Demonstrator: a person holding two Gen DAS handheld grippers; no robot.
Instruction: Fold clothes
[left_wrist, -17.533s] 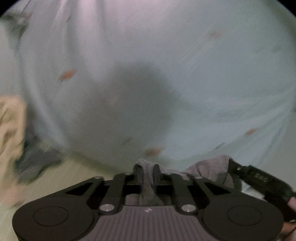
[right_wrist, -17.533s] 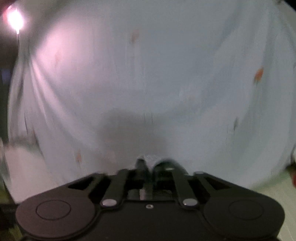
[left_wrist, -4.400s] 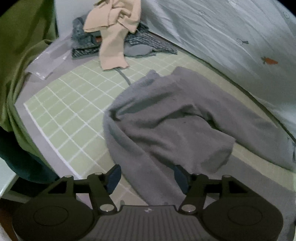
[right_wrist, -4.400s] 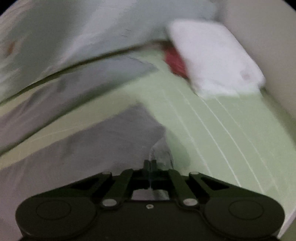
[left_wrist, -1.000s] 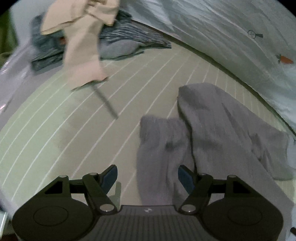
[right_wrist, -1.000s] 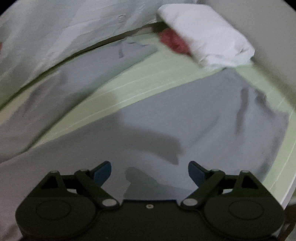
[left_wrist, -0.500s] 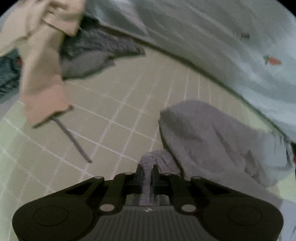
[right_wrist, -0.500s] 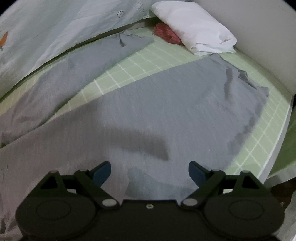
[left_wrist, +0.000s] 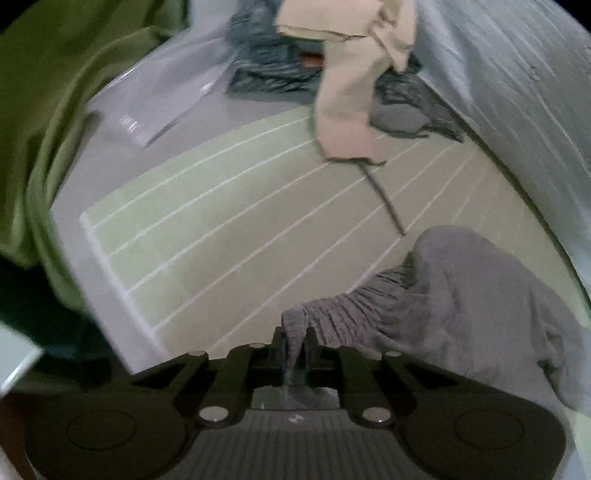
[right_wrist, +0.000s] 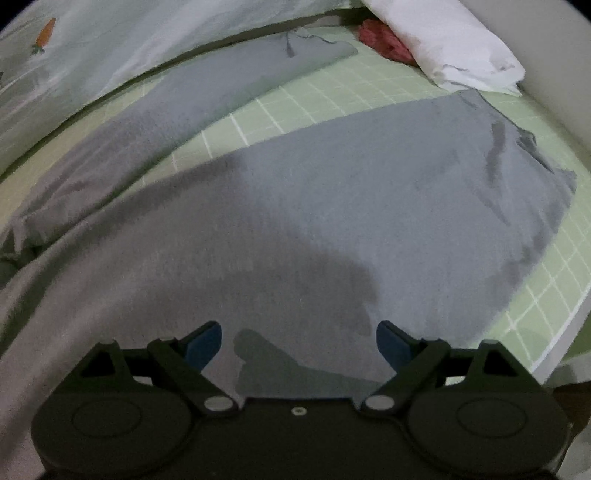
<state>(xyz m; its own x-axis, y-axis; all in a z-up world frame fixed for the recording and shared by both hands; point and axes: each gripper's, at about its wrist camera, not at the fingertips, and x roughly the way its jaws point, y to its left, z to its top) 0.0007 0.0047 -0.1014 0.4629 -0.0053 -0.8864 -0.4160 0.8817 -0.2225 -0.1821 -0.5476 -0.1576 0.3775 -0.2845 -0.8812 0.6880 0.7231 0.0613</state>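
Sleeve-fold step: left gripper (left_wrist: 294, 345), jaws just closed, pinches the cuff (left_wrist: 295, 325) of the grey top (right_wrist: 332, 192) spread on the green mat (right_wrist: 295, 99); right gripper (right_wrist: 299, 341) gapes empty above it; next, carry the cuff across the body.

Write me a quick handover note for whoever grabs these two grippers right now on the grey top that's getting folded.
Left gripper: its jaws have just been closing and are now clamped on a bunched edge of the grey top.
Right gripper: open, holding nothing, over the flat body of the top.
The top lies spread on the green grid mat, one sleeve stretched toward the pale sheet.
Done: spread out, edge gripped.
Left: carry that edge over, fold the sleeve in, finish. More clothes sit piled at the mat's far end.
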